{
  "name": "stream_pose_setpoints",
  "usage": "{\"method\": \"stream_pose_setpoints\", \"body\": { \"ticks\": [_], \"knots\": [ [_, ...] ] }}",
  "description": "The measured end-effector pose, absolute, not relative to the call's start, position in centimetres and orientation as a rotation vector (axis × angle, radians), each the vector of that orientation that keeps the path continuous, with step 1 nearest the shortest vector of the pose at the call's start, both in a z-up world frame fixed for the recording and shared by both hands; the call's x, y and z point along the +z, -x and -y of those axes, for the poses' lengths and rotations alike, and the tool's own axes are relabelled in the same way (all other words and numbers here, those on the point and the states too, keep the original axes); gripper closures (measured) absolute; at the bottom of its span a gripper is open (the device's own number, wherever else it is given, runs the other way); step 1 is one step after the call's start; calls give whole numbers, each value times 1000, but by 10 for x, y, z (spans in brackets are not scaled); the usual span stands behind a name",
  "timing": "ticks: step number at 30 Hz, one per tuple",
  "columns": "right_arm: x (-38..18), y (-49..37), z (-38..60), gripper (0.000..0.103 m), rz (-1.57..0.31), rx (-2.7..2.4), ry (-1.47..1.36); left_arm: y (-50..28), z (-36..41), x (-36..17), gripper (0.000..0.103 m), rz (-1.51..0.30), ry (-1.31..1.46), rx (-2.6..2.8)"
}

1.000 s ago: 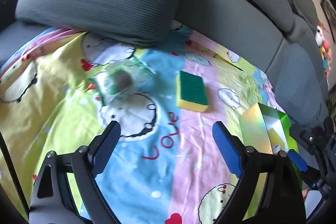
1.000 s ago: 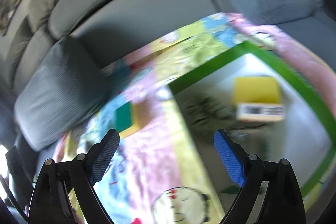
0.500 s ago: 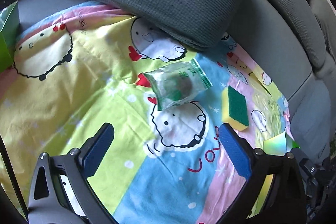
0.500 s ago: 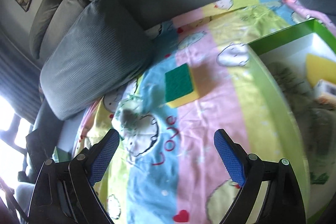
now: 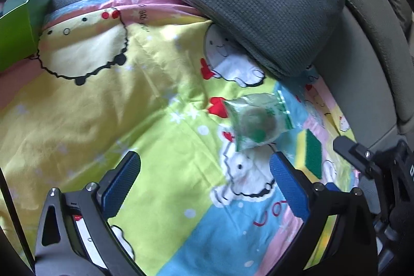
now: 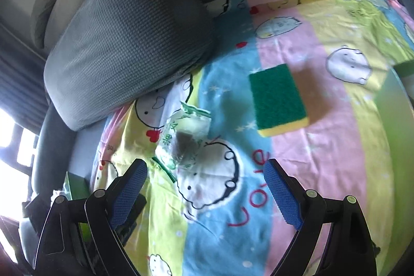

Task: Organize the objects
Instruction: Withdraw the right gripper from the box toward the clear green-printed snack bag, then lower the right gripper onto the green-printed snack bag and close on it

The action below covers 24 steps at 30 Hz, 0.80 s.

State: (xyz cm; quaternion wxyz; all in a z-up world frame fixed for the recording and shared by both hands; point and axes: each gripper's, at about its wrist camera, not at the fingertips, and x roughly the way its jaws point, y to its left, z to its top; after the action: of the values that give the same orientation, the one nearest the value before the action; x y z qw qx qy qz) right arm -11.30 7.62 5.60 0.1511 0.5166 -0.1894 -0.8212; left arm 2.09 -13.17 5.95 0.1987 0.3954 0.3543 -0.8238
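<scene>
Both views have swung leftward over the last second. The right gripper point(image 6: 205, 189), which a second ago faced the green-rimmed box holding a yellow item, now faces the loose items on the cartoon-print sheet point(image 6: 323, 151); only a sliver of that box point(image 6: 406, 67) remains at the view's right edge. The left gripper point(image 5: 204, 180) has turned from the sponge toward a second green box point(image 5: 18, 25) at its far left. Judgement: both grippers are lining up for the next pickup, probably the packet.

Jaws: both pairs are spread wide and grasp nothing.

Count: one green-and-yellow sponge point(image 6: 279, 102), lying flat, scouring side up; one clear packet point(image 6: 183, 139) with green print and a dark round content, just beside the grey cushion point(image 6: 129, 35) and near the sponge, apart from it; two green boxes, one at each end of the sofa seat.
</scene>
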Motion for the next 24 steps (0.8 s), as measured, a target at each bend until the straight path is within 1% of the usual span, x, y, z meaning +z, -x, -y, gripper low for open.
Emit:
{"method": "stream_pose_setpoints", "body": {
  "ticks": [2,6,9,14,16,21,23,24],
  "knots": [
    [48,121,-69,11,531,-2353,-1505,-22,137,56,4,-953,-1118,-2260],
    [30,132,-64,11,587,-2341,-1548,-24,147,50,4,-928,-1117,-2202],
    [16,142,-53,11,567,-2331,-1587,-25,151,45,4,-979,-1131,-2186],
    [4,155,-29,11,591,-2274,-1586,-30,156,45,4,-1050,-1118,-2182],
    [0,160,-19,11,569,-2273,-1606,-32,160,45,4,-1049,-1102,-2164],
    [-15,165,1,11,441,-2339,-1618,-34,165,44,4,-1060,-1098,-2137],
    [-14,162,2,17,400,-2394,-1571,-33,164,44,4,-1061,-1106,-2136],
    [-13,162,2,24,400,-2390,-1559,-33,164,44,4,-1060,-1108,-2136]
  ]
}}
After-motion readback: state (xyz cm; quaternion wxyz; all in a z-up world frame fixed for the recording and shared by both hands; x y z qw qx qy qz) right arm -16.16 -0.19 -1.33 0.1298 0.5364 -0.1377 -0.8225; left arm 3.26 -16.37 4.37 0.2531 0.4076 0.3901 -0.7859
